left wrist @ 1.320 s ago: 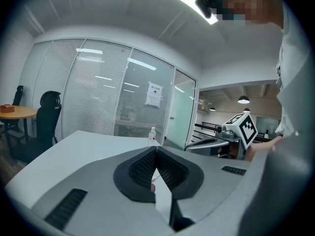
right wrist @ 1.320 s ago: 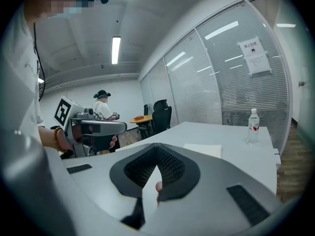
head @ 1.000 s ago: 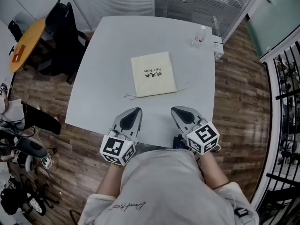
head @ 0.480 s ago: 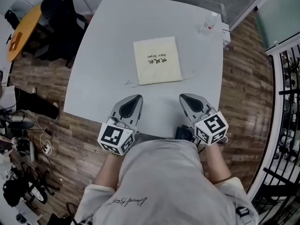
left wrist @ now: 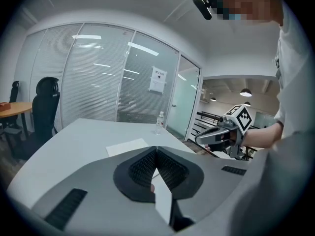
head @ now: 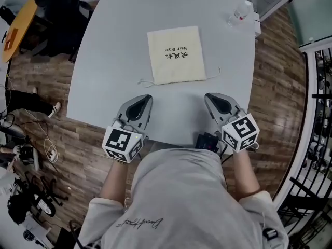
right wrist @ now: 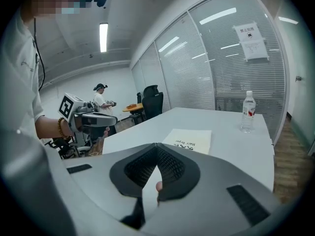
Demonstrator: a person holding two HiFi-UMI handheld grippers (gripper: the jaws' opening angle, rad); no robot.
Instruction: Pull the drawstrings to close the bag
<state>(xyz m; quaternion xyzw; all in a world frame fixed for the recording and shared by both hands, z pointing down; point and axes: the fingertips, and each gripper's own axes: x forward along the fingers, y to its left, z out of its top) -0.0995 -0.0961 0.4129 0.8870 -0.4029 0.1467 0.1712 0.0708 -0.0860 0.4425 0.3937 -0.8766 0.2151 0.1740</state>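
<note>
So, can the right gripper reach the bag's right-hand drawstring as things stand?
Probably yes: only bare table lies between the right gripper and that drawstring, though its shut jaws would have to open first.

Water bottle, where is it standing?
In the head view the water bottle stands at the table's far right corner, beyond the cream bag.

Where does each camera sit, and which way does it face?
Head view: on the person's head, facing steeply down at table and bag; torso, arms, left claw, right claw show.
Left gripper view: on the left claw, facing across the table; right claw shows.
Right gripper view: on the right claw, facing across it; left claw shows.
Shared: bag and bottle, all three.
</note>
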